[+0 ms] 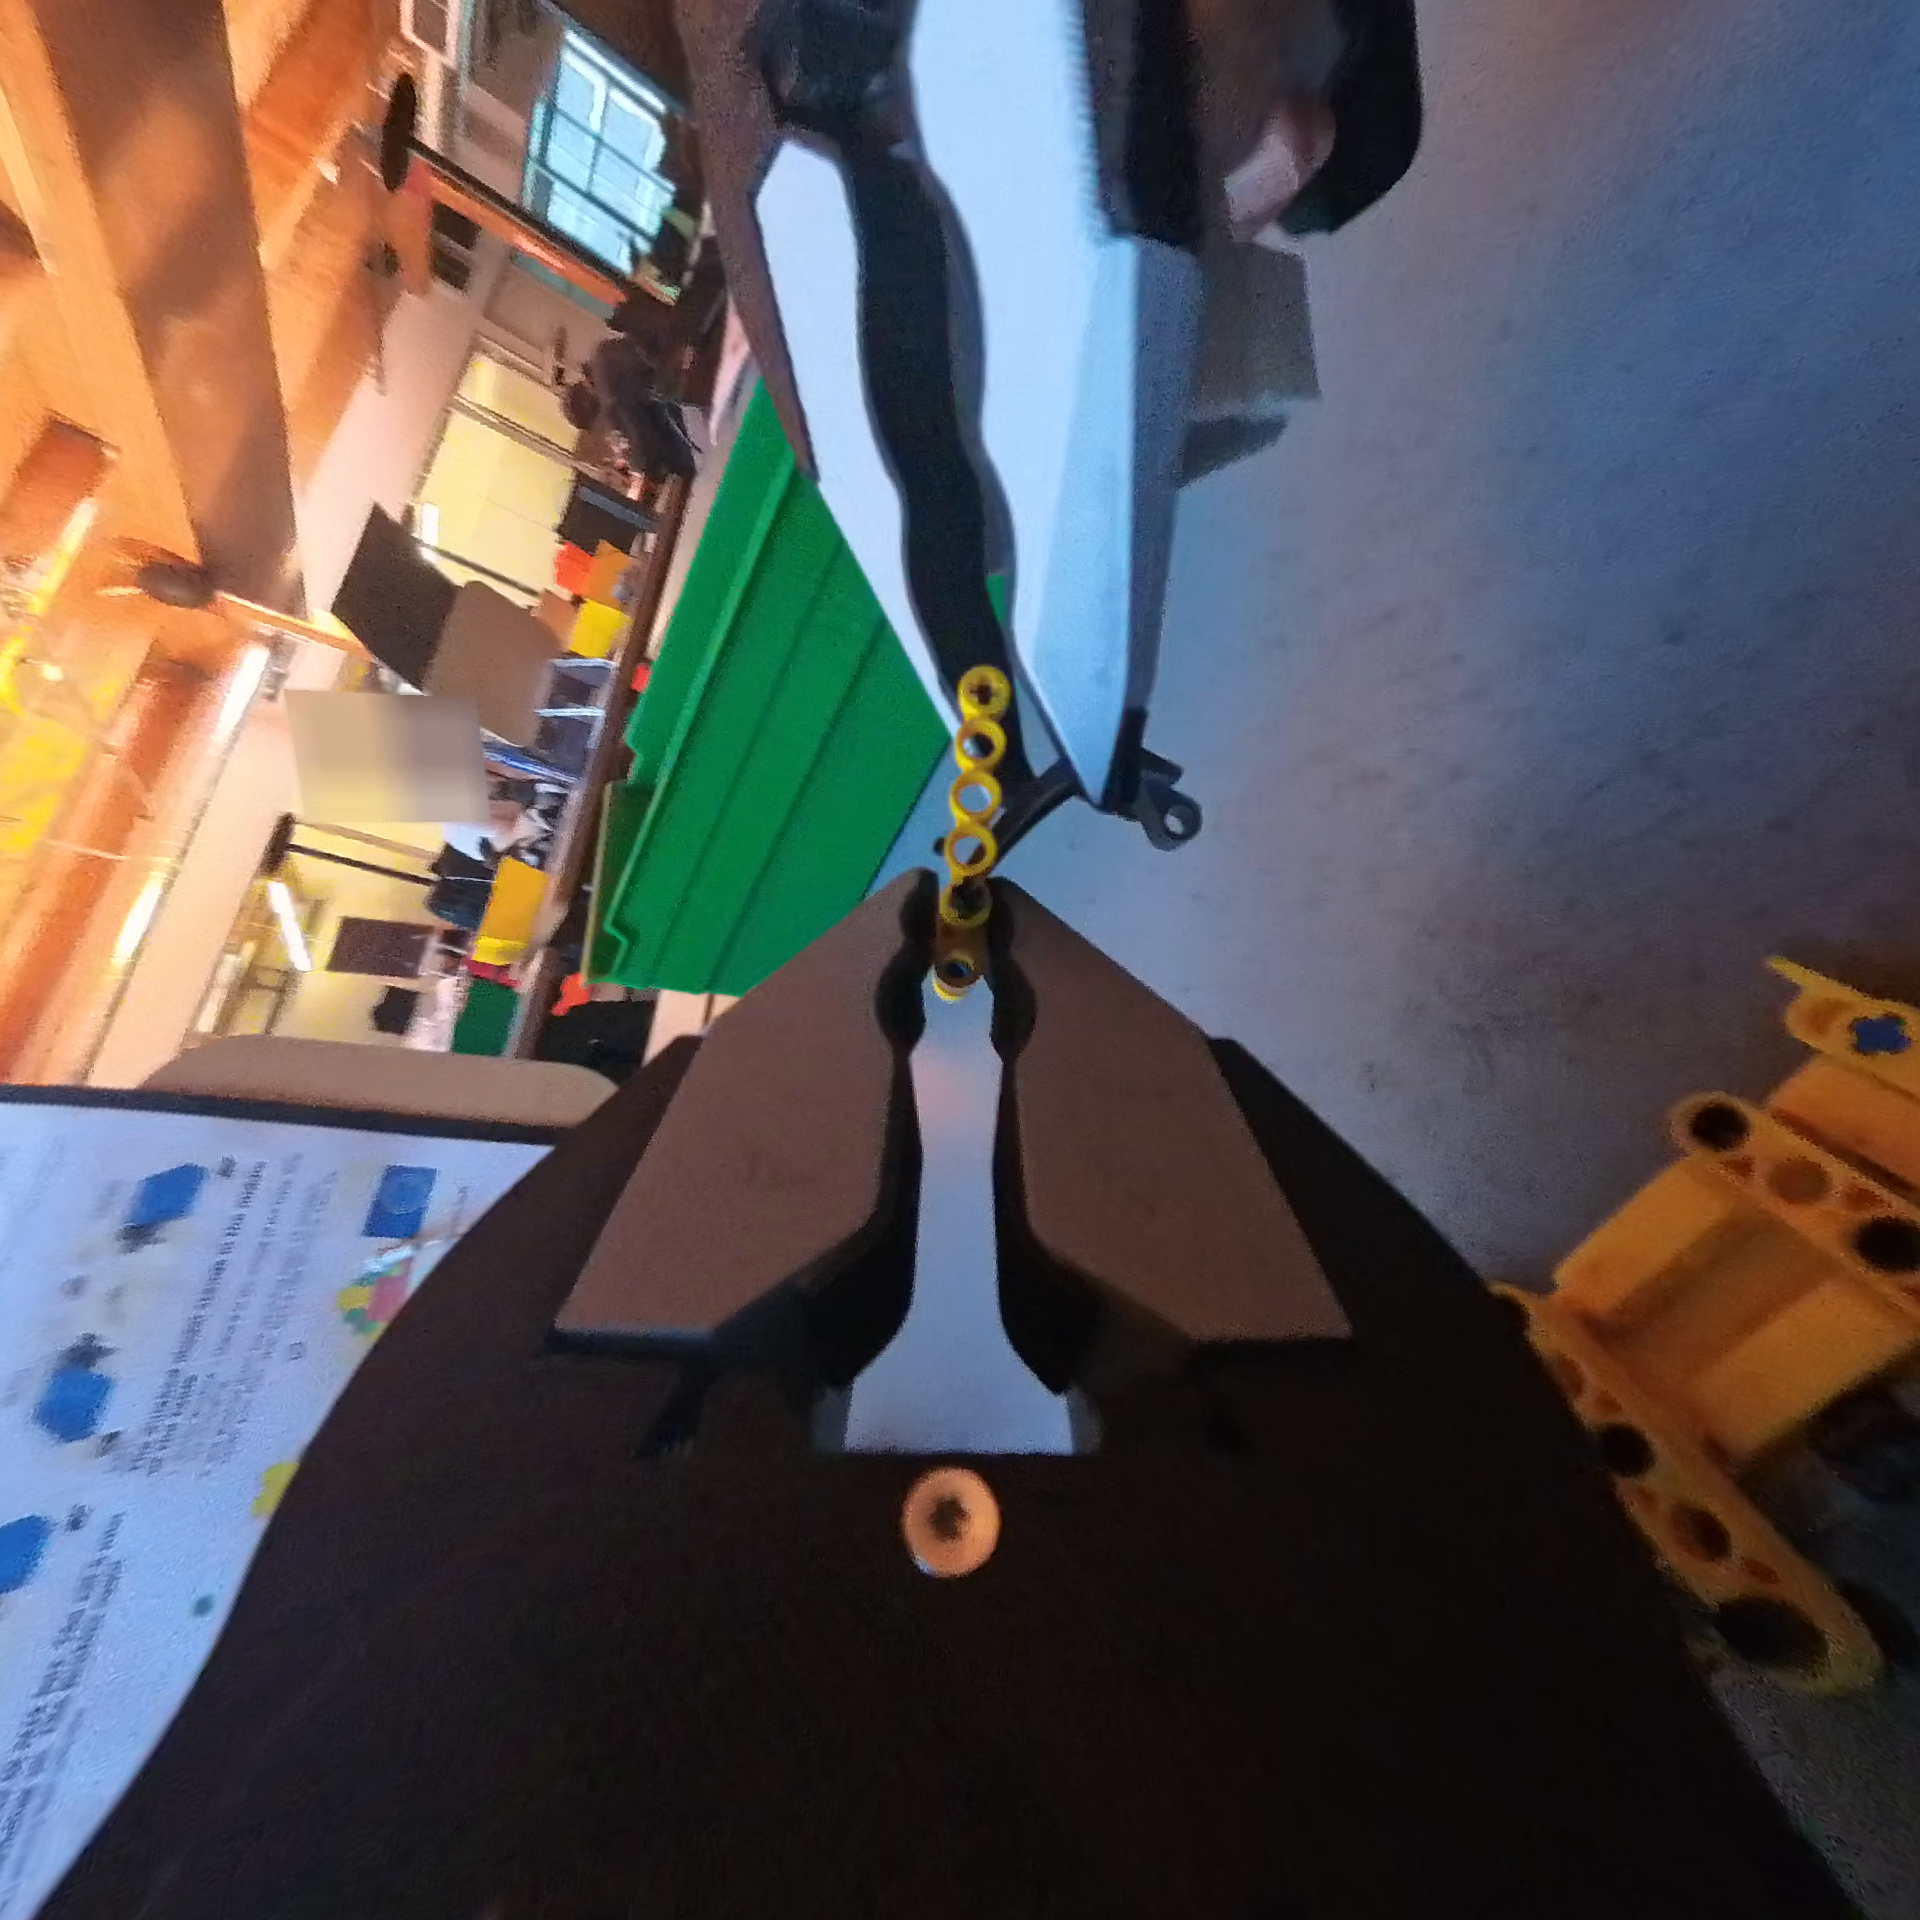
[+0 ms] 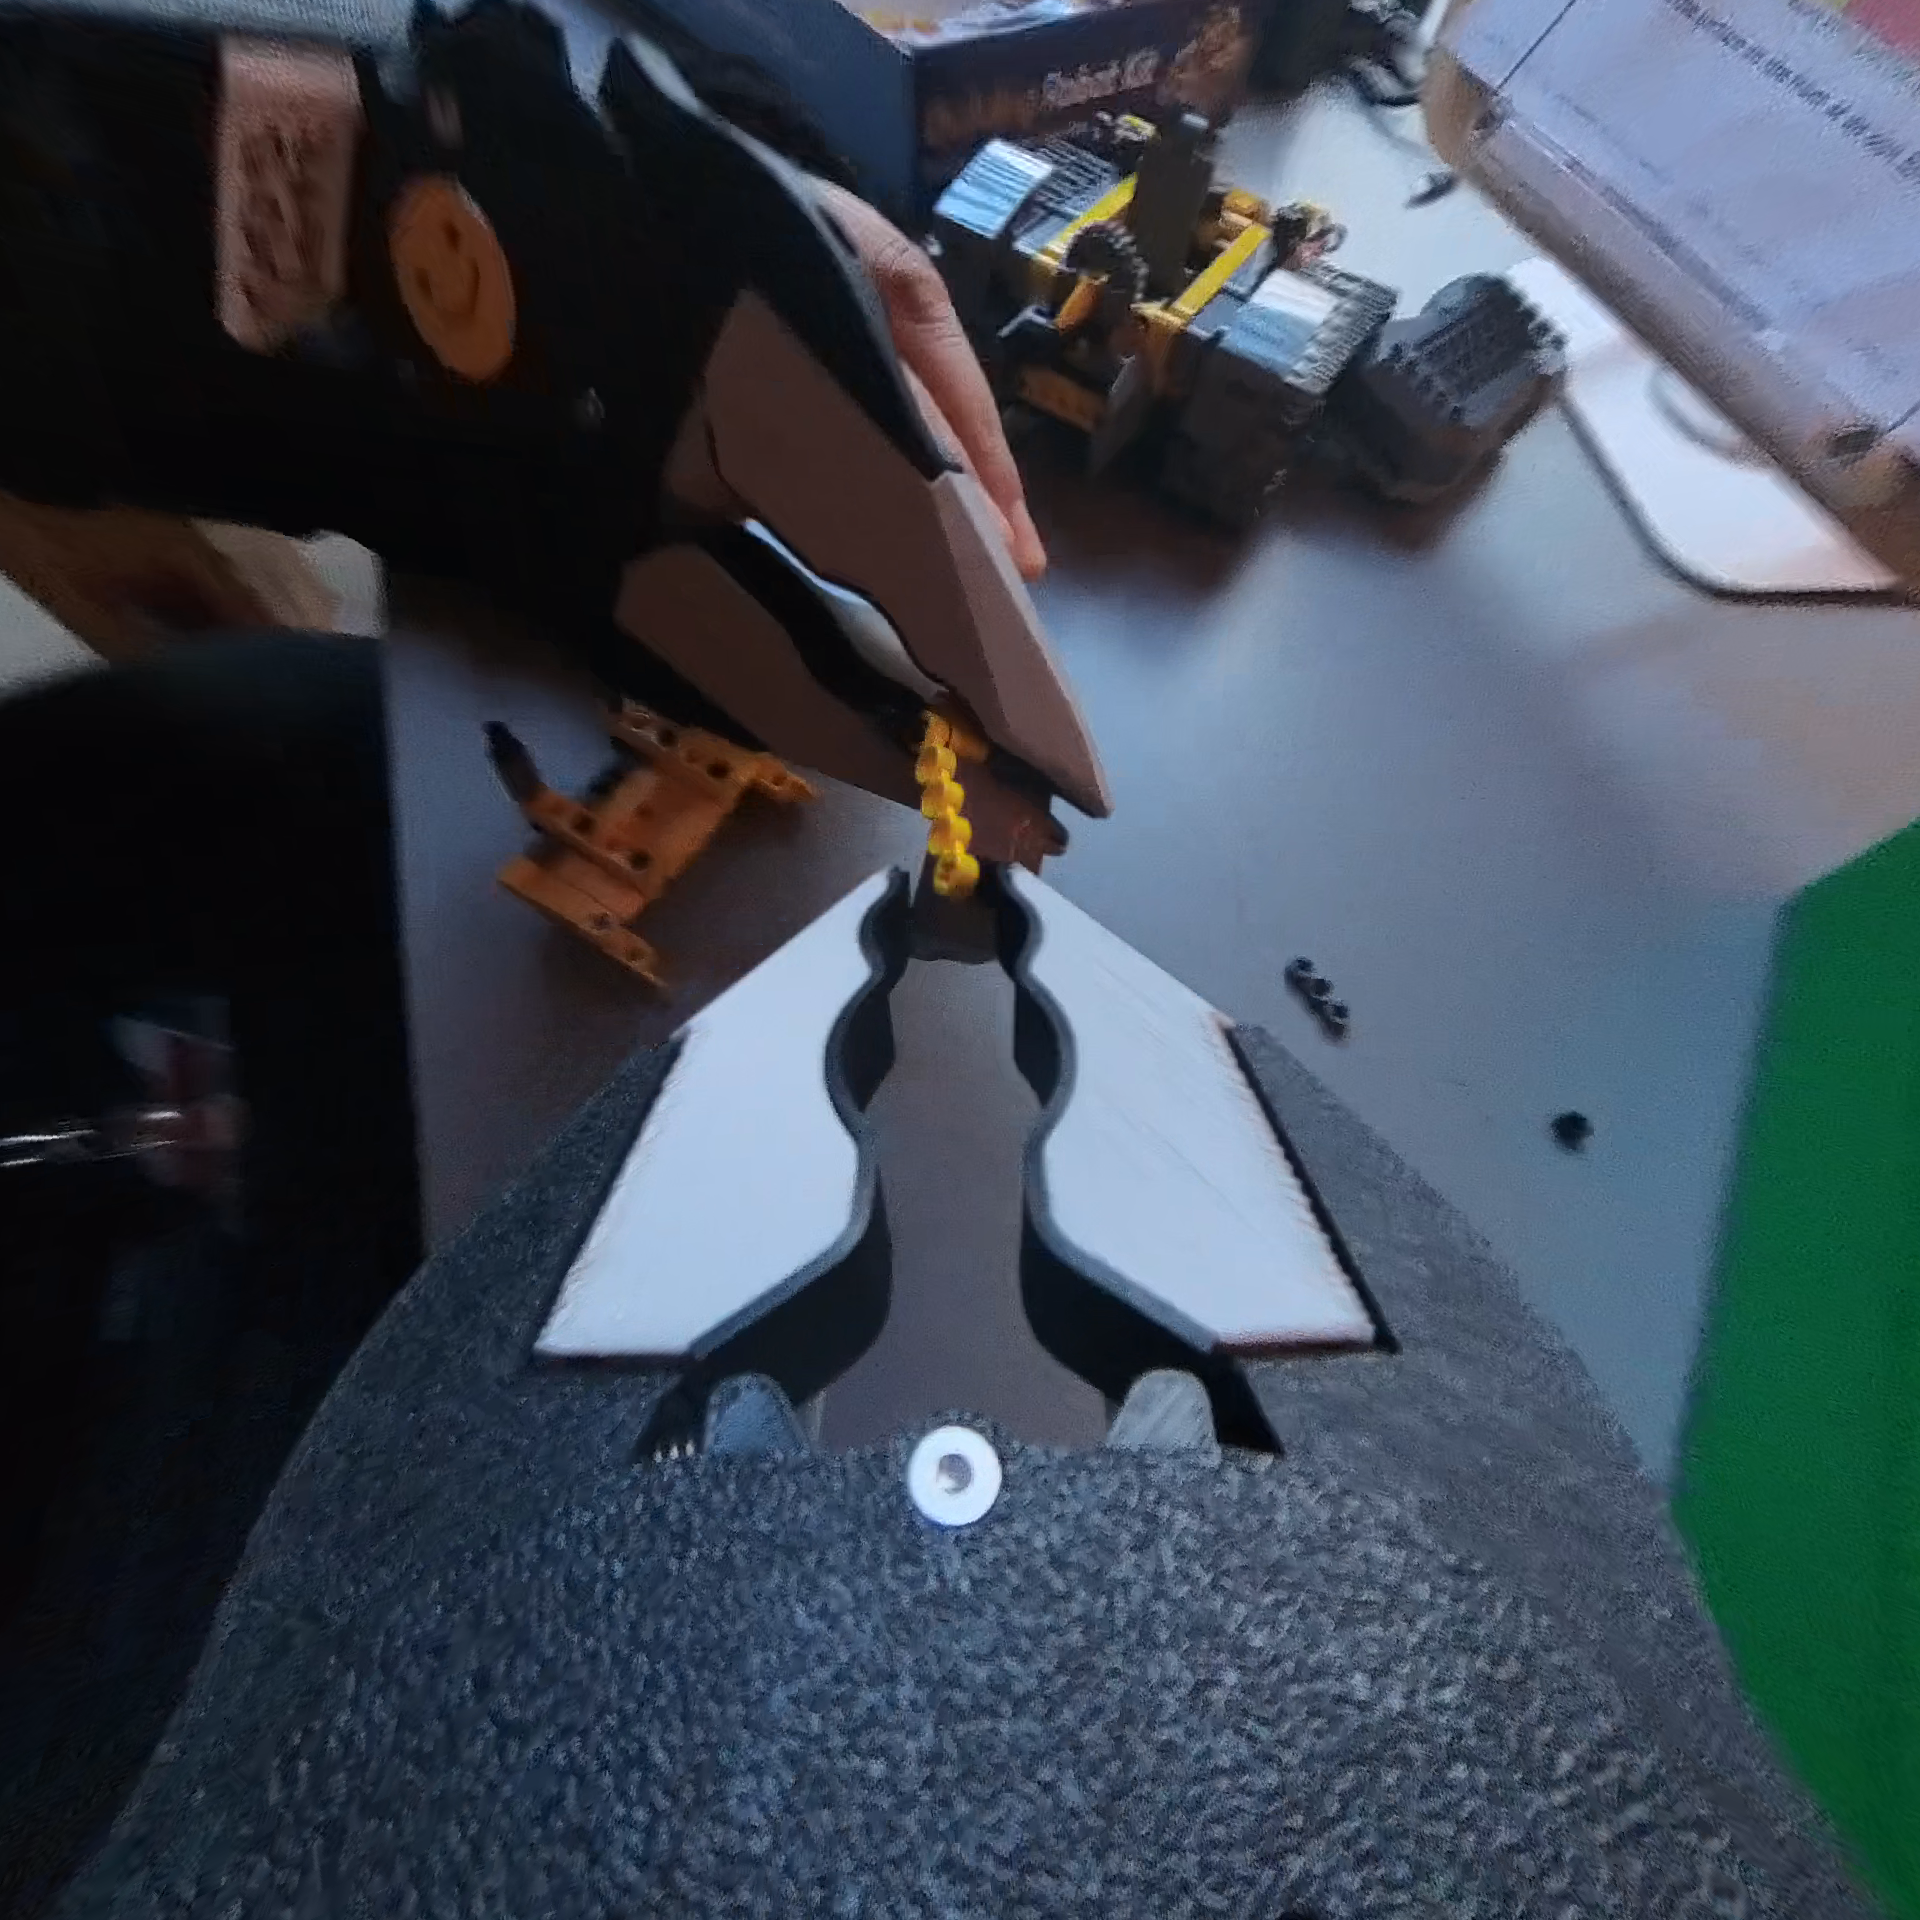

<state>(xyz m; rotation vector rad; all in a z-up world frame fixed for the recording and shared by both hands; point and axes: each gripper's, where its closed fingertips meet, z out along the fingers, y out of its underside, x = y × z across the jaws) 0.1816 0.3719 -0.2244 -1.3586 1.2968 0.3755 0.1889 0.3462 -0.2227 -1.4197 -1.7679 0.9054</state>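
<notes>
In the left wrist view my left gripper (image 1: 961, 914) is shut on the lower end of a yellow beam with a row of holes (image 1: 975, 800), which sticks out past the tips. My right gripper (image 1: 1081, 779) comes in from above, tip to tip with it, and is shut on a small black part (image 1: 1164, 810) beside the beam's upper end. In the right wrist view my right gripper (image 2: 951, 904) holds the black part (image 2: 945, 940) at its tips, touching or just short of the yellow beam (image 2: 943, 821) held by the left gripper (image 2: 997, 790). A hand (image 2: 956, 364) holds the left gripper.
A yellow part-built assembly (image 2: 634, 831) lies on the dark table (image 2: 1403, 779), also in the left wrist view (image 1: 1745, 1299). A green bin (image 1: 769, 748) (image 2: 1849, 1247), a printed sheet (image 1: 156, 1403), a built model vehicle (image 2: 1195, 312) and loose black bits (image 2: 1317, 995) lie around. My two grippers' fingertips are within a few centimetres of each other. The built model vehicle (image 2: 1195, 312) sits 20 centimetres or so from the ends of my left fingers.
</notes>
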